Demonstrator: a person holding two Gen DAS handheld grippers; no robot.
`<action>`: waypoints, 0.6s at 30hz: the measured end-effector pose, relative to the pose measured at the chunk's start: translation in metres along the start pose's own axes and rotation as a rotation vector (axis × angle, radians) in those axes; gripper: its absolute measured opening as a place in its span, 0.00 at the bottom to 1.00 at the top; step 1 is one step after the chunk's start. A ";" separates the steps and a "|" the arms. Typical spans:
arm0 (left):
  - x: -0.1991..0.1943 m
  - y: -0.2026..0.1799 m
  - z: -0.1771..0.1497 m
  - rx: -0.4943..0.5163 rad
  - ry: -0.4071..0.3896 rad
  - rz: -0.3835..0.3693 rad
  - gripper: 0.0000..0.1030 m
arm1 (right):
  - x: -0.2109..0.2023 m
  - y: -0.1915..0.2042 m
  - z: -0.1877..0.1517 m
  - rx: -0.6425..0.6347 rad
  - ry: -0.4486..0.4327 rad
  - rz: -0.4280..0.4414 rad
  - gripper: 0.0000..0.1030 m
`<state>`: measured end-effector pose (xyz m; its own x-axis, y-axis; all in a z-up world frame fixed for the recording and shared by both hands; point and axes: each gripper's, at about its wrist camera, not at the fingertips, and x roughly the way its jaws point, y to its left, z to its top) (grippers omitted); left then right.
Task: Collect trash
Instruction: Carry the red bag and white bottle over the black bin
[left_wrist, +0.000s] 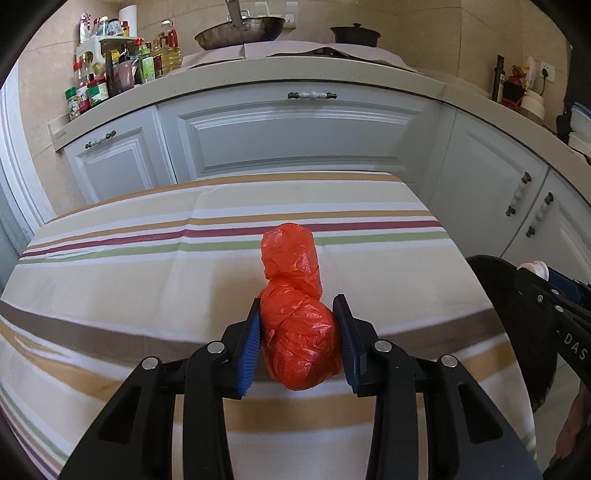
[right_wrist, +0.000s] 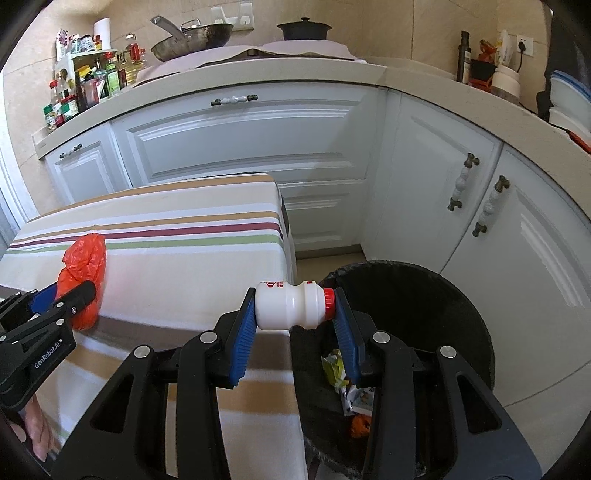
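Gripping: left gripper (left_wrist: 299, 332) jaws clamp orange bag (left_wrist: 297, 332) at desk (left_wrist: 147, 295) near edge | right gripper (right_wrist: 295, 317) jaws clamp white bottle (right_wrist: 291, 308) over black bin (right_wrist: 443, 295)

I count one orange plastic bag (left_wrist: 295, 314), one white bottle (right_wrist: 291, 305), one black bin (right_wrist: 461, 314), two tools (left_wrist: 299, 339) (right_wrist: 293, 325), one striped desk (left_wrist: 147, 295), one pan (left_wrist: 240, 31), one black pot (left_wrist: 354, 35).

Striped-cloth table (left_wrist: 147, 280), crumpled orange plastic bag (left_wrist: 295, 314) near its edge
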<state>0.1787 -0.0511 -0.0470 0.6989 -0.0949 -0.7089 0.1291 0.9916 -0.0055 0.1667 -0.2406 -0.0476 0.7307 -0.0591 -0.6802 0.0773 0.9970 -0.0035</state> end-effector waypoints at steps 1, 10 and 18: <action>-0.004 -0.001 -0.002 0.001 -0.002 -0.002 0.37 | -0.005 0.000 -0.003 0.001 -0.004 -0.001 0.38; -0.028 -0.016 -0.018 0.032 -0.016 -0.023 0.37 | -0.030 -0.010 -0.019 0.013 -0.015 -0.007 0.38; -0.044 -0.040 -0.027 0.071 -0.033 -0.055 0.37 | -0.044 -0.031 -0.028 0.046 -0.027 -0.027 0.38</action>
<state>0.1237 -0.0838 -0.0344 0.7117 -0.1531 -0.6856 0.2167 0.9762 0.0069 0.1129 -0.2677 -0.0385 0.7460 -0.0883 -0.6600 0.1280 0.9917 0.0119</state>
